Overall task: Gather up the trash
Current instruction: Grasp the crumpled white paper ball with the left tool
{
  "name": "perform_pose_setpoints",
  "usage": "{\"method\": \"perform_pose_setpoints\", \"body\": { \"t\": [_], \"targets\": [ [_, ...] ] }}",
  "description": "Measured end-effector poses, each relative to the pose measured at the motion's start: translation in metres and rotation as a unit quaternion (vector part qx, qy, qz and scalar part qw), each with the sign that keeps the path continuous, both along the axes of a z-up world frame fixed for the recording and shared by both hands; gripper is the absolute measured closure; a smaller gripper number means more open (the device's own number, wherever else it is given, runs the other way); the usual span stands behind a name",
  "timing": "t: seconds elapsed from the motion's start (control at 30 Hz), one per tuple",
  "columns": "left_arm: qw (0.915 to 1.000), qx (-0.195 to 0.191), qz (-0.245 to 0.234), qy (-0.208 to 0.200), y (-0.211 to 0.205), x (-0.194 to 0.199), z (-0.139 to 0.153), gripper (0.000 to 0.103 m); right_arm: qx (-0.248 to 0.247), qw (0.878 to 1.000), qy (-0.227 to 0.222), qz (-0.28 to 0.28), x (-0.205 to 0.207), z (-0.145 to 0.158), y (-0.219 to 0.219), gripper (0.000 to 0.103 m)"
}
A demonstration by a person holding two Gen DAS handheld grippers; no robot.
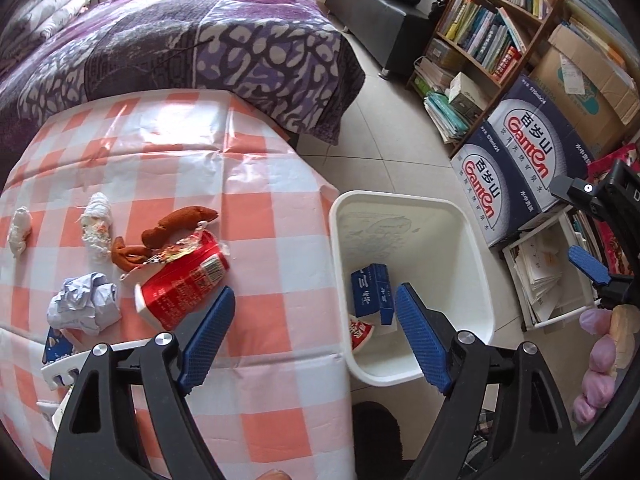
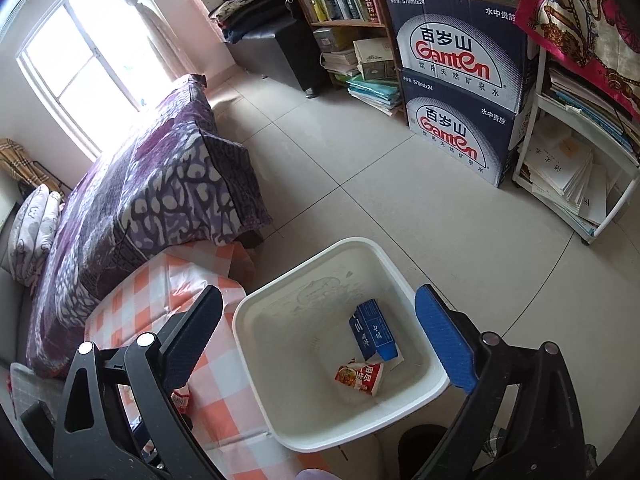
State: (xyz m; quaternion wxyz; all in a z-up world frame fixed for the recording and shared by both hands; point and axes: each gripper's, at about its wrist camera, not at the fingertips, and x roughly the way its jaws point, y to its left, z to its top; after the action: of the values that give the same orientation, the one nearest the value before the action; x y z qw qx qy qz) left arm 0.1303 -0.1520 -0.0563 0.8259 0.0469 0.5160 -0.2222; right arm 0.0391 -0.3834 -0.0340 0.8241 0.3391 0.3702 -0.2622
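Red can point(image 1: 182, 280) on checked cloth could be knocked off — both claws, left gripper point(image 1: 316, 332) and right gripper point(image 2: 320, 344), are released, empty; bin point(image 1: 476, 240) sits beside.

Checked table with litter, white bin on the tiled floor beside it.

The table point(image 1: 256, 168), covered in an orange-and-white checked cloth, carries a crushed red can point(image 1: 182, 284) near its right edge, brown peel pieces point(image 1: 168, 232) just beyond it, two white tissue wads point(image 1: 96, 224) further left and a crumpled pale paper ball point(image 1: 84, 304) at the near left. On the tiled floor point(image 2: 400, 216), touching the table's right side, stands a white bin point(image 2: 276, 412). Far right on the floor sit two stacked Ganten water cartons point(image 2: 456, 92).
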Motion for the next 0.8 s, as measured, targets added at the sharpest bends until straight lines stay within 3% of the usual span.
{"method": "perform_pose_setpoints", "body": {
  "t": [0.23, 0.47, 0.8],
  "targets": [
    [0.9968, 0.050, 0.063, 0.000, 0.066, 0.022, -0.006, 0.018, -0.035, 0.995, 0.040, 0.082, 0.035, -0.010, 0.060, 0.009],
    [0.9846, 0.149, 0.090, 0.019, 0.117, 0.052, -0.027, 0.016, -0.055, 0.985, 0.072, 0.144, 0.062, -0.021, 0.109, 0.007],
    [0.9804, 0.144, 0.111, 0.077, 0.165, 0.079, -0.053, 0.016, -0.018, 0.977, 0.102, 0.184, 0.091, -0.044, 0.153, 0.007]
  ]
}}
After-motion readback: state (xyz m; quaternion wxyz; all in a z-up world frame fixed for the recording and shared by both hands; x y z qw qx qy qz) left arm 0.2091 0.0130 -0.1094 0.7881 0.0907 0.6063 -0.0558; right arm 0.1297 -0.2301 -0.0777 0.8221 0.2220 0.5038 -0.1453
